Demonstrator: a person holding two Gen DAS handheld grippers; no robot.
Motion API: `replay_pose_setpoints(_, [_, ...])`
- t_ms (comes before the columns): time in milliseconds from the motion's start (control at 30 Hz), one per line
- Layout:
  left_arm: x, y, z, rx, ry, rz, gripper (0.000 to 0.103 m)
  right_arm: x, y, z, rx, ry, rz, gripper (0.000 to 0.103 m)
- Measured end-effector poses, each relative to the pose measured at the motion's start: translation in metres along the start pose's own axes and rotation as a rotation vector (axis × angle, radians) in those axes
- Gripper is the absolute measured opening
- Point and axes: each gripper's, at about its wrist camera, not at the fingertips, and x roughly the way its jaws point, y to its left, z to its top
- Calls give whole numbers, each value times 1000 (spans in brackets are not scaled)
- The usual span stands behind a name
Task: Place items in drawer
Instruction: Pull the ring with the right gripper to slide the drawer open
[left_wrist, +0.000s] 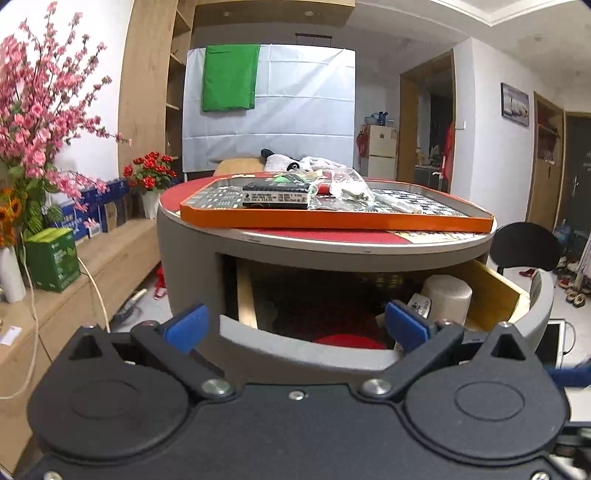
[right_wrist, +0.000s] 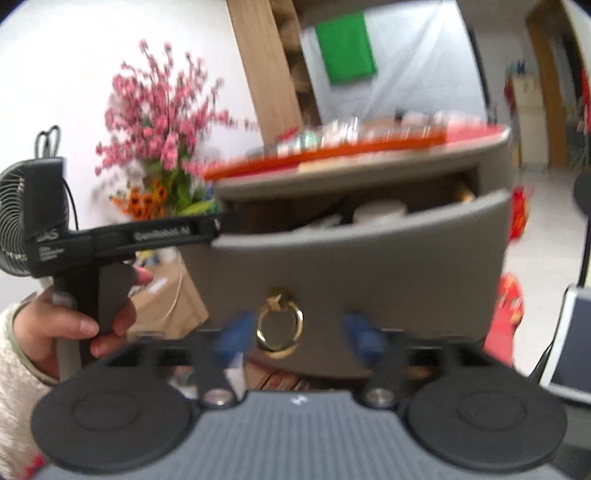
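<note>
A round grey table has its curved drawer (left_wrist: 306, 343) pulled open, with a white cylinder (left_wrist: 445, 295) and a red object (left_wrist: 347, 339) inside. An orange tray (left_wrist: 332, 218) on the tabletop holds a black box (left_wrist: 277, 195) and a clear plastic bag (left_wrist: 347, 186). My left gripper (left_wrist: 295, 325) is open and empty, its blue fingertips just over the drawer front's top edge. My right gripper (right_wrist: 299, 336) is open, blurred, in front of the drawer front (right_wrist: 369, 266), its fingertips either side of the gold ring handle (right_wrist: 279, 328). The left gripper's body (right_wrist: 140, 236) shows in the right wrist view.
Pink blossom branches (left_wrist: 40, 110) and red roses (left_wrist: 149, 171) stand on a wooden bench (left_wrist: 92, 266) at the left, with a green box (left_wrist: 51, 258). A black chair (left_wrist: 524, 247) stands right of the table. A plush panda (left_wrist: 280, 160) lies behind the tray.
</note>
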Motion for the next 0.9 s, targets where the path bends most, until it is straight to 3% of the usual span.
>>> replay_pose_setpoints(67, [0,0,0,-5,5,2,103,-13,0,-6,-36,-73,-21,81])
replay_pose_setpoints(300, [0,0,3,-36,34,12,103,-27,-24,7,12,-260,-197,102])
replay_pose_setpoints(433, [-2,-3,4,-26,40,34,103,-18,-35,22,71,-277,-284,102])
replay_pose_setpoints(600, [-2,-2,5,-43,60,34,103,8,-47,44,161,-128,-378,102])
replay_pose_setpoints(900, [-3,2,6,-71,99,26,103,37,-59,69,266,129,-349,102])
